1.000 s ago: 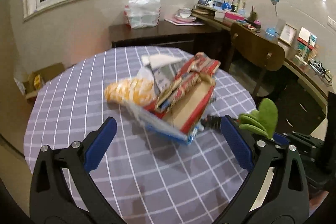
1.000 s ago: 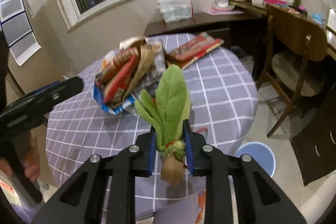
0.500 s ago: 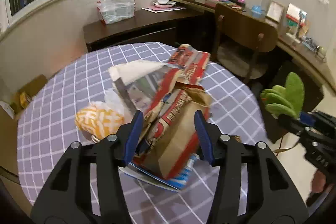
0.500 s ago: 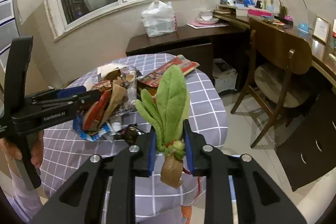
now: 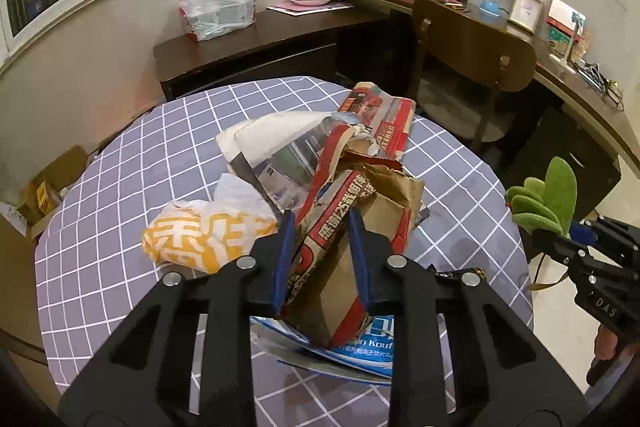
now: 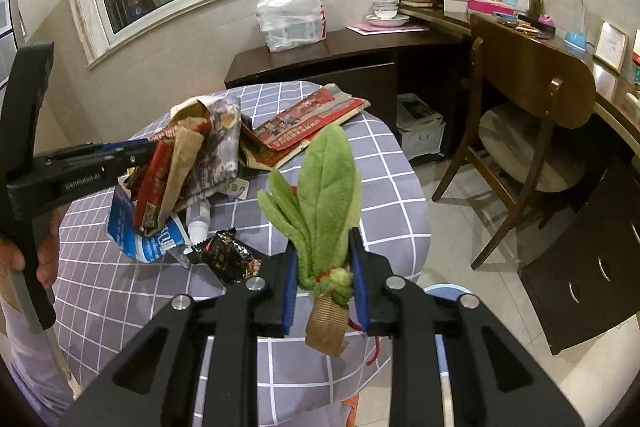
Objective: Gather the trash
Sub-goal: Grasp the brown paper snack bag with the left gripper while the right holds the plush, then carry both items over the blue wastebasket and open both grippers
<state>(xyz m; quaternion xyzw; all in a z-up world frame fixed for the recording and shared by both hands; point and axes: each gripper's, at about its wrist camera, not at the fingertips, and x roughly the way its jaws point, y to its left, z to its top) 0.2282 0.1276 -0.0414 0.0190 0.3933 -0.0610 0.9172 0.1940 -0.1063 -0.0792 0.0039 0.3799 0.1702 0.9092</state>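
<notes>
Left hand-held gripper (image 5: 321, 261) has advanced, closing on crumpled paper bag (image 5: 348, 251).

Round table (image 5: 120, 227) under a lilac cloth gridded in white; crumpled red-and-brown paper bag (image 5: 352, 227) with white lettering; yellow-and-white patterned wrapper (image 5: 200, 239); green plush leaf toy (image 6: 324, 195); black tongs with blue pads (image 5: 285, 259).

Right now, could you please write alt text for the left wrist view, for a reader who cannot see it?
The left claw is closing on a crumpled brown and red paper bag atop a trash pile on a round table with a checked purple cloth. A yellow and white wrapper lies left of it; at the right edge, the right claw holds a green plush plant.
</notes>
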